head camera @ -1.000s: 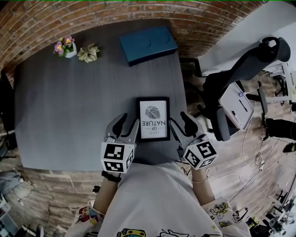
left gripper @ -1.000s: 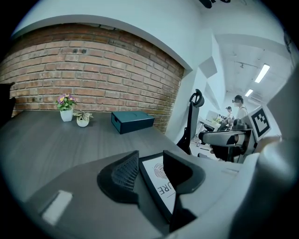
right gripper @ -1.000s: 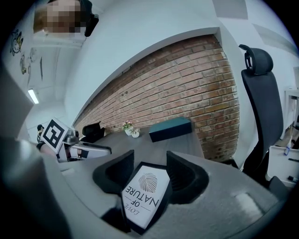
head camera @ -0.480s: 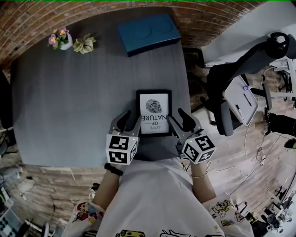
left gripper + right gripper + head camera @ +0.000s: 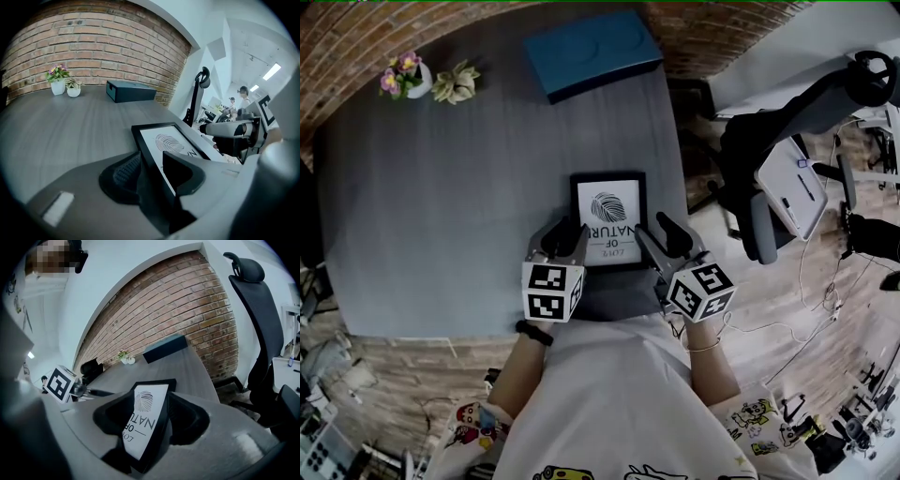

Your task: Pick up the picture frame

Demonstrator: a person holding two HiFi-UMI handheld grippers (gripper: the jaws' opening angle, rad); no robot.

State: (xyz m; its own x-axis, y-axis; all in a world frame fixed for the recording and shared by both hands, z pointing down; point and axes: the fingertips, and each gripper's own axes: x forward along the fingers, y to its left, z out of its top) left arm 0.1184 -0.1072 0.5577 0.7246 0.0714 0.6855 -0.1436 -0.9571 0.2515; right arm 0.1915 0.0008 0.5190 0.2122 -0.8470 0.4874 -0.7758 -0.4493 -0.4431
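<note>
The black picture frame (image 5: pixel 607 208) with a white fingerprint print lies flat on the dark grey table (image 5: pixel 441 206), near its front right corner. My left gripper (image 5: pixel 562 239) straddles the frame's near left edge. In the left gripper view the frame (image 5: pixel 171 140) has its rail between the jaws of the left gripper (image 5: pixel 150 159), one jaw on the table and one over the print. These jaws have just been closing a little but still stand apart. My right gripper (image 5: pixel 656 231) straddles the near right edge. In the right gripper view the right gripper (image 5: pixel 151 401) stands open around the frame (image 5: pixel 147 404).
A teal box (image 5: pixel 591 52) lies at the table's far edge, and two small potted plants (image 5: pixel 403 77) stand at the far left by the brick wall. A black office chair (image 5: pixel 787 159) carrying a white board stands just right of the table.
Both grippers have sunk toward the table and slid forward, so their jaws now sit around the frame's two near edges. The frame has not moved.
</note>
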